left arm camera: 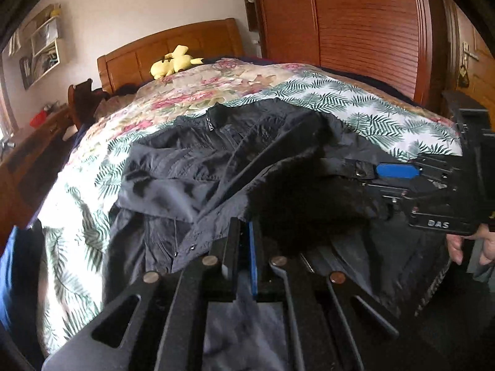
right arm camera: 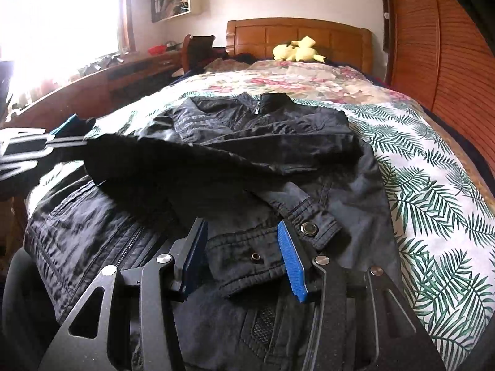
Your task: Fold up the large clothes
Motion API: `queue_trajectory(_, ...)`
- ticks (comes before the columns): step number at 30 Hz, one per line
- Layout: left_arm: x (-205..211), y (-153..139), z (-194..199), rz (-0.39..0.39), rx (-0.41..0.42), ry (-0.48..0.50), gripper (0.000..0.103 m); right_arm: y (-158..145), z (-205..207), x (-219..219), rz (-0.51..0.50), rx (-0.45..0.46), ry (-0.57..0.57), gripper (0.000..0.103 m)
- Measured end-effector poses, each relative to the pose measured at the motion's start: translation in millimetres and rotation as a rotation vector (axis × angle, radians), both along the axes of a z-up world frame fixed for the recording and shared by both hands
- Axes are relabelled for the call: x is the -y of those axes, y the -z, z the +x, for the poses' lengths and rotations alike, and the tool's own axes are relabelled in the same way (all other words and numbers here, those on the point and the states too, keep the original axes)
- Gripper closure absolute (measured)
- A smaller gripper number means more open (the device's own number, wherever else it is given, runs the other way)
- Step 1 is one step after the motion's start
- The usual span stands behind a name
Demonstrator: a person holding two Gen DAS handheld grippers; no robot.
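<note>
A large dark grey jacket (left arm camera: 191,167) lies spread on the bed, collar at the far end; it also shows in the right wrist view (right arm camera: 247,160). My left gripper (left arm camera: 244,247) is shut, its jaws pinching the jacket's near hem; from the right wrist view it appears at the far left (right arm camera: 71,136), clamped on dark cloth. My right gripper (right arm camera: 241,253) is open, its blue pads either side of a sleeve cuff (right arm camera: 278,241) with a snap button. In the left wrist view the right gripper (left arm camera: 383,176) sits at the cuff on the right.
The bed (left arm camera: 371,114) has a leaf-print sheet and a floral quilt (right arm camera: 278,83). A yellow plush toy (left arm camera: 174,61) lies by the wooden headboard. A wooden wardrobe (left arm camera: 355,31) stands on the right, a desk (right arm camera: 102,77) under the window on the left.
</note>
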State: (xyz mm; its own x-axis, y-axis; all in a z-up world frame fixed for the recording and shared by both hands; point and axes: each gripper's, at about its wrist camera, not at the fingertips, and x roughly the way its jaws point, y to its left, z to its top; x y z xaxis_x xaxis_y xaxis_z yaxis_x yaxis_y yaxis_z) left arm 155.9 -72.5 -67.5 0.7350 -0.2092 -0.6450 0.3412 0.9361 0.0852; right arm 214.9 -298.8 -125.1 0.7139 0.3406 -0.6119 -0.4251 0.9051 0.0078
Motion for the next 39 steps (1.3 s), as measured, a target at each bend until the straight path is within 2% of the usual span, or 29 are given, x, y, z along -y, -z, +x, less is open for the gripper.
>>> queue_trajectory(3, -5.5, 1.2, -4.8, -0.052, -0.049, 0.001, 0.099, -0.5, 0.8, -2.8, 0.002, 0.0, -0.003, 0.055)
queue_trajectory(5, -11.6, -0.4, -10.0, -0.071, -0.048, -0.004, 0.099, -2.0, 1.3, -4.4, 0.008, 0.003, -0.007, 0.055)
queue_trajectory(14, -42.3, -4.2, -37.2, -0.037, -0.006, -0.044, 0.087, -11.0, 5.8, -32.4, 0.0, 0.01, -0.046, 0.055)
queue_trajectory(18, -64.2, -0.1, -45.5, -0.026, -0.006, -0.083, 0.083, -13.1, 4.7, -59.4, -0.014, 0.002, -0.115, 0.055)
queue_trajectory(23, -92.4, 14.0, -51.2, -0.026, -0.035, -0.139, 0.082, 1.1, 3.1, -106.8, -0.005, -0.059, -0.214, 0.055)
queue_trajectory(29, -123.2, 33.2, -53.8, -0.024, -0.068, -0.213, 0.082, 21.0, -2.2, -146.8, -0.056, -0.109, -0.287, 0.055)
queue_trajectory(39, -153.2, 60.9, -51.0, -0.023, -0.12, -0.284, 0.081, 40.8, -20.6, -157.7, -0.167, -0.154, -0.344, 0.054)
